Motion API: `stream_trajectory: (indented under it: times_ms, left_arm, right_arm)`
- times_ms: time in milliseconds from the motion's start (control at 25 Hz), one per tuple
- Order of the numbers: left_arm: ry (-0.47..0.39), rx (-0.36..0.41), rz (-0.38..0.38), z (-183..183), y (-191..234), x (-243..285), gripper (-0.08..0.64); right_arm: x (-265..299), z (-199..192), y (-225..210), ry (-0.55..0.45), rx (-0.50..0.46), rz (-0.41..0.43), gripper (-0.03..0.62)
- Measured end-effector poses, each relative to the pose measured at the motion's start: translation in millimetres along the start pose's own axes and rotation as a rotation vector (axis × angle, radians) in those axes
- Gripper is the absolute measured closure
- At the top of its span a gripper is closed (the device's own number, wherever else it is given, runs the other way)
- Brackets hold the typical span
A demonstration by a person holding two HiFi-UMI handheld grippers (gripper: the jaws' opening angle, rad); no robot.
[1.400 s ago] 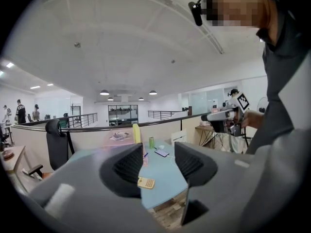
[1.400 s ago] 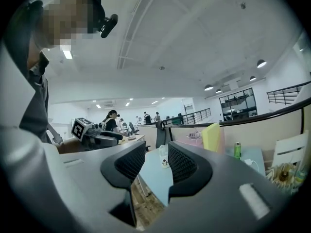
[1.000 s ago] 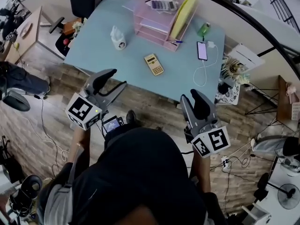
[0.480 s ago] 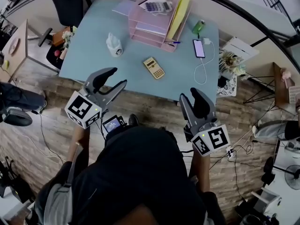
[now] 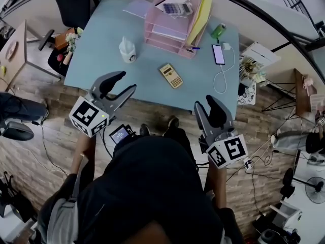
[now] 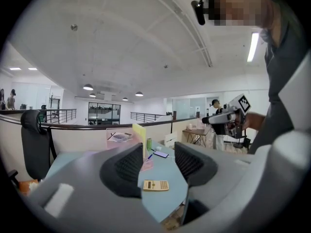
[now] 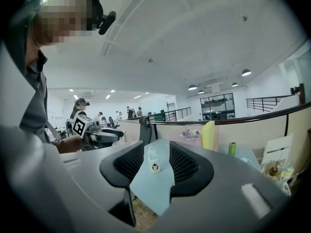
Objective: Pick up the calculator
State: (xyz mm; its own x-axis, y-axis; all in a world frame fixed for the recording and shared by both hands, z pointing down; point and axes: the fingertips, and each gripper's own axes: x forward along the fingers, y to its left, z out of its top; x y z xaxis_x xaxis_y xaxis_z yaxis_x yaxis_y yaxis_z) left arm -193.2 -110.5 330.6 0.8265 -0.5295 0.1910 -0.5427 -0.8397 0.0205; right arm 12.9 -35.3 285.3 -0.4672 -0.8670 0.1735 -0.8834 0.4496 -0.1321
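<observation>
Calculator (image 5: 171,75) unobstructed, chair (image 5: 71,4) cropped at edge

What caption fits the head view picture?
Left gripper and right gripper hang before a pale blue table bearing a flat yellow calculator.

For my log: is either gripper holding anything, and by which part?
Nothing is held. The left gripper is open and empty; the fingers of the right gripper have just been opening, nothing between them. The calculator lies on the table.
</observation>
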Motion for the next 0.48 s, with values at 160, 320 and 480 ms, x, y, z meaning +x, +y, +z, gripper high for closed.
stream_trajectory:
  times_ms: [160,320,480]
  left_arm:
    - [-0.001,-0.033,0.017,-7,10,4,0.304]
    - [0.017,-0.053,0.039,-16,21,13,0.304]
    - [0.045,-0.076,0.059,-23,34,29,0.304]
  right_arm:
    - [18,-6,-4,0.022,-0.002,0.024,0.442]
    - [39,-17,-15,0.041,0.000,0.058,0.434]
    - [63,-28,-32,0.062,-0.008,0.084,0.420]
